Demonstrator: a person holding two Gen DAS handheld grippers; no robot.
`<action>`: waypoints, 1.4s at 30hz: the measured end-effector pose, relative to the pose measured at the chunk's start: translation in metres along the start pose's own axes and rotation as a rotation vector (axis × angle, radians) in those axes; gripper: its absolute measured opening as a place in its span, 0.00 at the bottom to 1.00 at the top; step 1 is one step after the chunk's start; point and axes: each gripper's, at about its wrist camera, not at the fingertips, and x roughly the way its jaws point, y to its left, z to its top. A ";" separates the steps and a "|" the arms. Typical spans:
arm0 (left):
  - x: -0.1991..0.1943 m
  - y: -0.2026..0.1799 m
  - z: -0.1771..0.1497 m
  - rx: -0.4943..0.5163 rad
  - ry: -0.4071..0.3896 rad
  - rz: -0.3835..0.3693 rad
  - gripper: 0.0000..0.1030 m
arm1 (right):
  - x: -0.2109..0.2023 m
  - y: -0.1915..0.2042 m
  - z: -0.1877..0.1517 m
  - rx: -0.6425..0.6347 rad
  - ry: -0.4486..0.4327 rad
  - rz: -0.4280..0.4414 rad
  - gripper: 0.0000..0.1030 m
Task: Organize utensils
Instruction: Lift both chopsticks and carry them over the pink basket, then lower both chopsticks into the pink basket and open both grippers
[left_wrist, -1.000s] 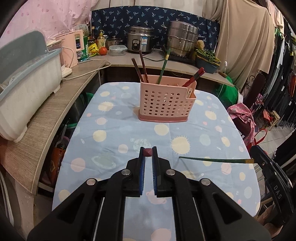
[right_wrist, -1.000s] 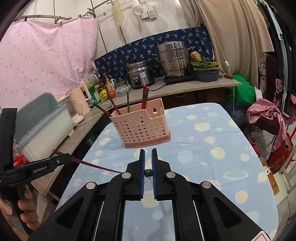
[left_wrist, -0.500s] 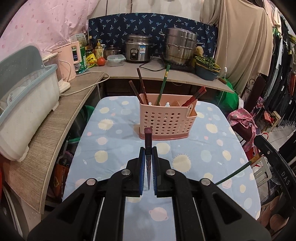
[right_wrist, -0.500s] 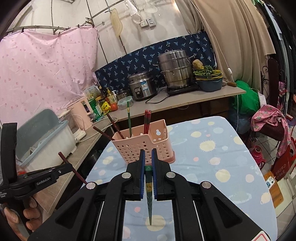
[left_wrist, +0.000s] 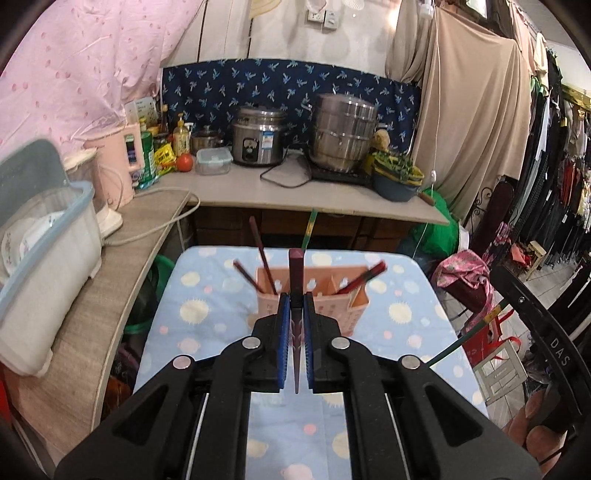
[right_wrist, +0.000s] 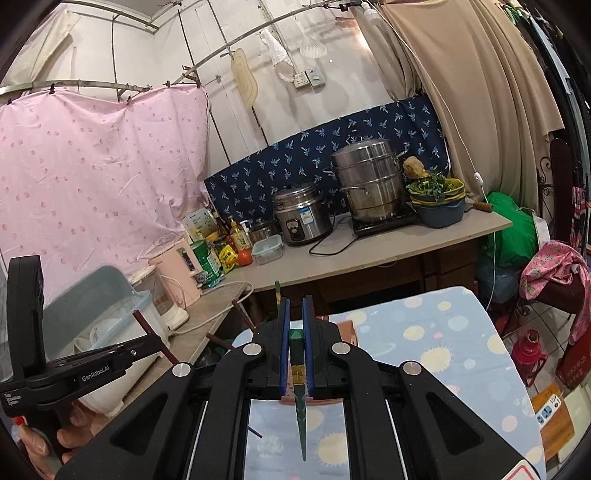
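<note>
Left wrist view: the left gripper (left_wrist: 295, 317) is pinching a dark red chopstick (left_wrist: 296, 273) between nearly closed blue pads, thick end pointing up and forward, thin tip hanging down behind the fingers.
Right wrist view: the right gripper (right_wrist: 296, 325) is clamping a green chopstick (right_wrist: 297, 373) the same way, jaws closed on it, tip hanging toward the spotted tablecloth (right_wrist: 443, 354).
Holder: the pink utensil basket (left_wrist: 354, 295) is standing on the table just beyond the left gripper, already holding red and green sticks that are leaning in its compartments.
Step in hand: both sticks are being carried clear of the cloth toward the basket; neither is in it yet.
Next move: each stick is probably needing its tip brought over an open compartment, beside sticks of its own colour, then lowered before the pads let go.
Risk: a leaning stick is likely blocking the way in.
</note>
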 end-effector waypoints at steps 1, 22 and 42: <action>0.000 -0.002 0.007 0.002 -0.013 0.003 0.07 | 0.003 0.002 0.006 -0.003 -0.007 0.003 0.06; 0.069 0.004 0.096 -0.004 -0.073 0.047 0.07 | 0.123 0.012 0.077 -0.047 -0.051 -0.033 0.06; 0.127 0.012 0.068 -0.015 0.038 0.044 0.07 | 0.175 -0.001 0.019 -0.045 0.126 -0.063 0.11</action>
